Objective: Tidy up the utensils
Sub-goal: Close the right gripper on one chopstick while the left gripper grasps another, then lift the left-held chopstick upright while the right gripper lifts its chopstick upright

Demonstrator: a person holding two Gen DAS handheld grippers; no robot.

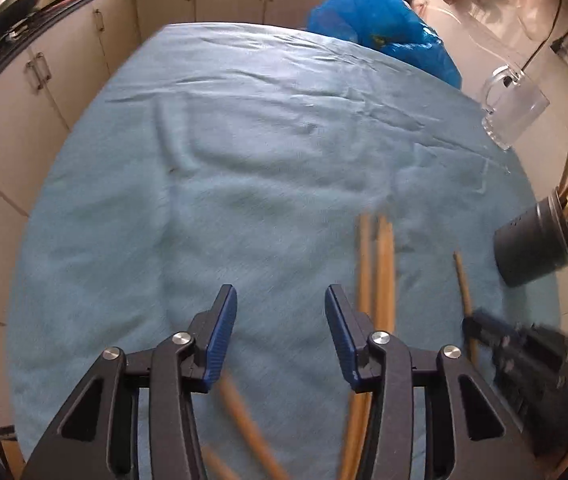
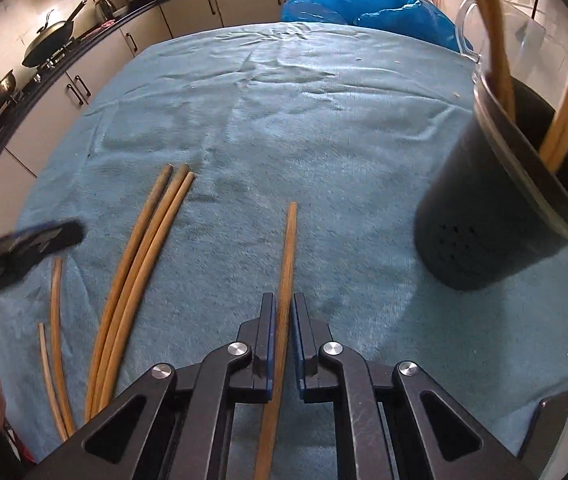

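My right hand-held gripper [image 2: 282, 312] is clamped on a single chopstick [image 2: 285, 264], which lies lengthwise between its blue pads and points away from me on the blue cloth [image 2: 284, 120] covering the worktop. My left hand-held gripper [image 1: 281, 300] stands open with nothing between its pads, hovering over the cloth to the left; its picture is blurred. Just left of the gripped chopstick lie three more [image 2: 140, 264] side by side, and further left two thinner ones [image 2: 56, 320], partly cut off by the frame. To the right stands a dark holder [image 2: 495, 216] with several chopsticks [image 2: 563, 120] already upright in it. Beyond it is a glass mug [image 1: 511, 104], and a blue bag [image 2: 363, 0] past the far edge. I judge the job partly done: some are stowed, one is in my grip, and about five wait on the cloth.
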